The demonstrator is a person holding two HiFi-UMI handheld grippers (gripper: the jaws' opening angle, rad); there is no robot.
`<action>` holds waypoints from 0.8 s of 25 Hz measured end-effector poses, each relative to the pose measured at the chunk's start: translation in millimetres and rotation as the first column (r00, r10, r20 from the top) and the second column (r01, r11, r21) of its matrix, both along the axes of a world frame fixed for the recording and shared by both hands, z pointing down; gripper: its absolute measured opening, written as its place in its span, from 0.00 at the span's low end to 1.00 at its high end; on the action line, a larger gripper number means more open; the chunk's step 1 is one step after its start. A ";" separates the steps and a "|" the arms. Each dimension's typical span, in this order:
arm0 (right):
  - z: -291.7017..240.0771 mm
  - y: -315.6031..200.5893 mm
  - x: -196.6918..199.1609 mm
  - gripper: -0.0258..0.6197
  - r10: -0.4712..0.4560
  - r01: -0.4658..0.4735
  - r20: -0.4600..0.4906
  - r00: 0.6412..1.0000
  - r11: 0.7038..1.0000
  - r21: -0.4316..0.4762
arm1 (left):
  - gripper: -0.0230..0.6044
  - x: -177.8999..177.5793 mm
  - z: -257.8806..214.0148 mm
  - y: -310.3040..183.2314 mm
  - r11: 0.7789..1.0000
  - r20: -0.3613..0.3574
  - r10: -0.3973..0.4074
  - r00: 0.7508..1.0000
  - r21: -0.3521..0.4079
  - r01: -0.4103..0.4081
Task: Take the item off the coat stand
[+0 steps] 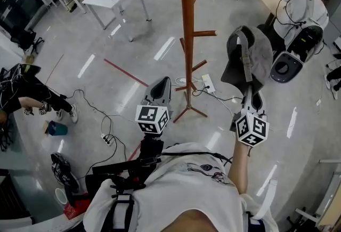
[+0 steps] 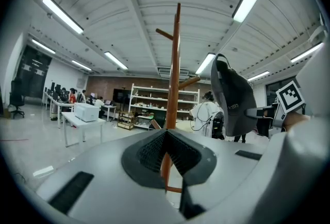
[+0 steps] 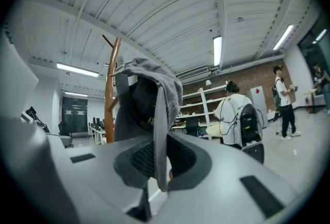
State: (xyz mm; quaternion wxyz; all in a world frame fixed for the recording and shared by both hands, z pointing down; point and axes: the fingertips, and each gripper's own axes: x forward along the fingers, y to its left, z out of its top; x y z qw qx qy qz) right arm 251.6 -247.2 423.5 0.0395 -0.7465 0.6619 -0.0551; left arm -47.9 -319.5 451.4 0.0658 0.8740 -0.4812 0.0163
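White shirt (image 1: 181,172) fills the bottom of the head view. Beyond it, the right gripper (image 1: 250,98) holds a grey cap (image 1: 261,55) clear of the wooden coat stand (image 1: 186,23), to its right.

Left gripper view: the left gripper (image 2: 166,135) has its jaws together on nothing, with the stand's pole straight ahead.

Right gripper view: the jaws pinch the cap's hanging grey band, with the stand behind.
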 end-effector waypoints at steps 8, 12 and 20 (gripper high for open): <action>-0.2 11.2 -28.2 0.08 -0.030 0.030 -0.018 0.999 0.999 0.019 | 0.02 29.6 -0.6 16.1 0.996 0.003 0.091 0.996 0.022 -0.091; -0.3 10.9 -27.5 0.08 -0.036 0.036 -0.017 0.999 0.999 0.022 | 0.02 36.1 -1.0 17.6 0.995 0.003 0.098 0.995 0.018 -0.098; 0.3 11.4 -26.4 0.08 -0.040 0.041 -0.022 0.999 0.999 0.028 | 0.03 36.9 5.0 17.1 0.996 0.005 0.093 0.996 0.007 -0.093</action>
